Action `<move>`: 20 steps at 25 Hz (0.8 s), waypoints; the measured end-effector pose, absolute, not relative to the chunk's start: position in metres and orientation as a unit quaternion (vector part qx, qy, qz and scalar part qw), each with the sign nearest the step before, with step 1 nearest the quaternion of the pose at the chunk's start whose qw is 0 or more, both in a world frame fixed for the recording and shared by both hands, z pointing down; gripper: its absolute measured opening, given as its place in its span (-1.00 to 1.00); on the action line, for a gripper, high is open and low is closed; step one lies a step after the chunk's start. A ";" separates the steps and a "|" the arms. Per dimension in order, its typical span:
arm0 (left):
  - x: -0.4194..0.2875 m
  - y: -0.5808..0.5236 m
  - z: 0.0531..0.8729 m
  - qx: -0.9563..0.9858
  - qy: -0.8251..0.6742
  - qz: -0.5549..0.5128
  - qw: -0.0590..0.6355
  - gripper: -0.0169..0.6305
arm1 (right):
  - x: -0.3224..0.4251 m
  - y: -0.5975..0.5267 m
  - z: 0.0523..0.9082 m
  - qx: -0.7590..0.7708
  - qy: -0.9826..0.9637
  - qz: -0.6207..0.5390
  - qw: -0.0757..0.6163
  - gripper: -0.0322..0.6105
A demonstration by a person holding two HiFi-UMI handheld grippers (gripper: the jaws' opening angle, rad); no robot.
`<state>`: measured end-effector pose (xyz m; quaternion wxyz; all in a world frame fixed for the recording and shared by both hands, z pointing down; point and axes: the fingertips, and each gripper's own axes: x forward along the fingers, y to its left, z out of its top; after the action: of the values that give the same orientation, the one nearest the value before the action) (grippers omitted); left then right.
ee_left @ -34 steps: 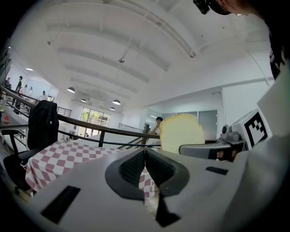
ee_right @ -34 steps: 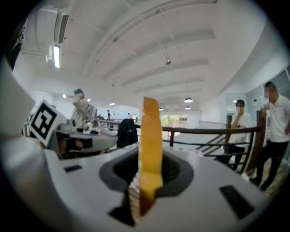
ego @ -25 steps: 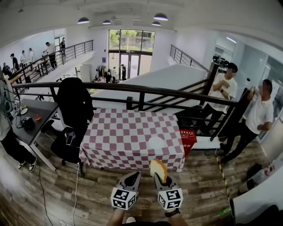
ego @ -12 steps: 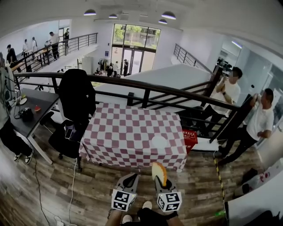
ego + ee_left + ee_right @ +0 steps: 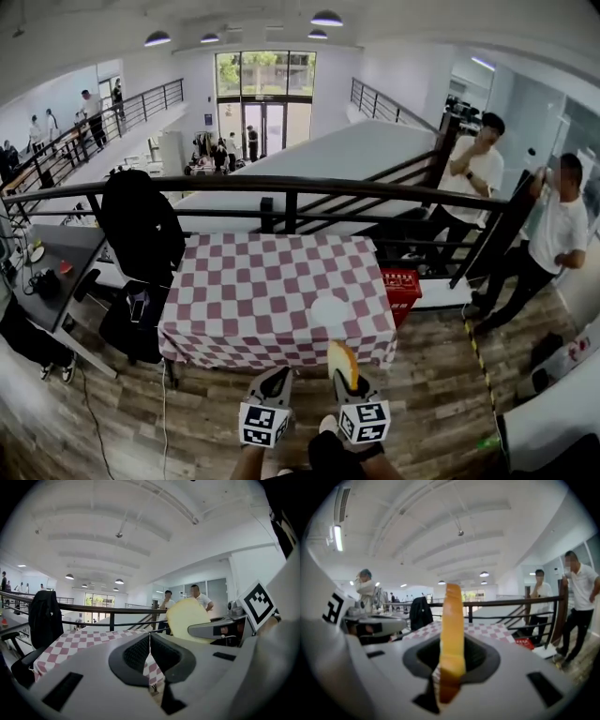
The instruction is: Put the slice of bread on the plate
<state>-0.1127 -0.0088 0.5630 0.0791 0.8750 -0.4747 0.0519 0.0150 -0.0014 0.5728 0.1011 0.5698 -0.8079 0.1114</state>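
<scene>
Carry stage: the slice of bread (image 5: 452, 625) stands on edge, pinched in the narrowly parted jaws of the right gripper (image 5: 345, 379), short of the checked table (image 5: 234, 281). Advised: bring it over the white plate (image 5: 329, 310), lower it and tilt it flat before release. The left gripper (image 5: 150, 644) has its jaws pressed together, empty.
</scene>
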 end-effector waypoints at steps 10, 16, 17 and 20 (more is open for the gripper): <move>-0.037 -0.147 0.541 0.877 -0.471 0.039 0.090 -0.87 | 0.087 -0.136 0.555 0.573 -0.808 0.118 0.072 -0.58; 0.017 -0.193 0.542 0.884 -0.456 0.035 0.100 -0.87 | 0.129 -0.185 0.563 0.577 -0.804 0.132 0.055 -0.58; 0.023 -0.199 0.544 0.881 -0.460 0.031 0.106 -0.87 | 0.135 -0.190 0.567 0.578 -0.803 0.139 0.054 -0.58; 0.034 -0.215 0.550 0.871 -0.477 0.021 0.116 -0.87 | 0.152 -0.207 0.578 0.582 -0.797 0.152 0.049 -0.58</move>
<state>0.0343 -0.2154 0.5505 0.1157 0.8710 -0.4769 0.0209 0.1522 -0.2072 0.5784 0.0495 0.5824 -0.7970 0.1520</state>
